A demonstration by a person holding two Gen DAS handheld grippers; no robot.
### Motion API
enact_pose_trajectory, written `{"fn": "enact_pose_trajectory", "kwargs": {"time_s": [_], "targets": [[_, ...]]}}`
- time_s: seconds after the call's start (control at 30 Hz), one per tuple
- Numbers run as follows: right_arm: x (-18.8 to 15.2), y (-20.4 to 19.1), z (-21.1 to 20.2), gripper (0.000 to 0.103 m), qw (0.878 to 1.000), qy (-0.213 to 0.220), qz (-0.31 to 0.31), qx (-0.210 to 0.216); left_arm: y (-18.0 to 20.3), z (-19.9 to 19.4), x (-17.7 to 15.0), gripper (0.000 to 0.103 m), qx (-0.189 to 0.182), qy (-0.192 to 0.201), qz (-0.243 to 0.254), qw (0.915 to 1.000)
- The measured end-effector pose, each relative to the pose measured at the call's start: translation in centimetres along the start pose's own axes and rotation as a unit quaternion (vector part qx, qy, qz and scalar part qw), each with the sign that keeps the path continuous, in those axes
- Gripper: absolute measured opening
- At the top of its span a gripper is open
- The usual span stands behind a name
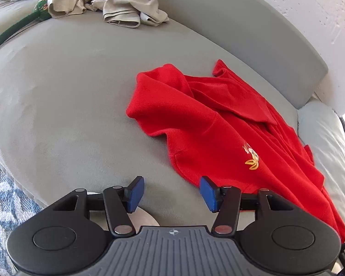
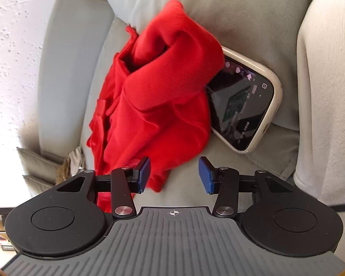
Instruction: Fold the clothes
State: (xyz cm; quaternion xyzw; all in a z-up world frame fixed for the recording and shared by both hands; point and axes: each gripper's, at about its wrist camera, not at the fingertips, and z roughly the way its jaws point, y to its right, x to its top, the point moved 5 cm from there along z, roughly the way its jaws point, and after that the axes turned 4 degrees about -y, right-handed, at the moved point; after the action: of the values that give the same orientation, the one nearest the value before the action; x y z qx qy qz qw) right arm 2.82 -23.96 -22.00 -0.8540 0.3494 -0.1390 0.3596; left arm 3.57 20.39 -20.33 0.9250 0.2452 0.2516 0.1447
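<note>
From the left wrist camera, the left gripper (image 1: 171, 193) hangs low over the front edge of a grey sofa seat (image 1: 64, 105), aimed across the cushion toward the backrest (image 1: 253, 30). Its blue fingers (image 1: 135, 193) stand wide apart with nothing between them; the right-hand finger sits just at the near hem of a red sweatshirt (image 1: 218, 124). The sweatshirt lies crumpled on the right half of the seat, its long axis running from the middle of the cushion down toward the near right corner, with a small yellow and white print (image 1: 250, 155) facing up. Its far end bunches into a rounded fold. A pale cushion (image 1: 324, 138) lies beside it on the right. At the far end of the seat sits a heap of beige clothes (image 1: 117, 9), well apart from the sweatshirt, with a green strap-like thing (image 1: 16, 30) beside it. A blue patterned rug (image 1: 2, 197) shows at lower left.

From the right wrist camera, the right gripper (image 2: 173, 176) points along the sofa (image 2: 218, 184), again with its fingers (image 2: 143, 174) spread and holding nothing. The left-hand finger overlaps the near edge of the red sweatshirt (image 2: 154, 105), which stretches away from the gripper toward a pale cushion (image 2: 131, 2), rumpled and rolled at its far end. A phone (image 2: 243, 105) in a cream case lies just right of the sweatshirt, screen lit, partly covered by the cloth.
</note>
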Motion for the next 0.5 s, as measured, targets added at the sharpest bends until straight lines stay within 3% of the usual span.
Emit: {"fn": "enact_pose_trajectory", "kwargs": {"time_s": [0.23, 0.5], "targets": [[0.7, 0.2, 1.1, 0.047, 0.999, 0.032, -0.007, -0.011, -0.9, 1.9, 1.1, 0.05, -0.034, 0.004, -0.044, 0.9984], [1.2, 0.4, 1.5, 0.047, 0.999, 0.035, 0.008, 0.0, -1.9, 3.6, 2.3, 0.049, -0.092, -0.003, -0.129, 0.9873]]}}
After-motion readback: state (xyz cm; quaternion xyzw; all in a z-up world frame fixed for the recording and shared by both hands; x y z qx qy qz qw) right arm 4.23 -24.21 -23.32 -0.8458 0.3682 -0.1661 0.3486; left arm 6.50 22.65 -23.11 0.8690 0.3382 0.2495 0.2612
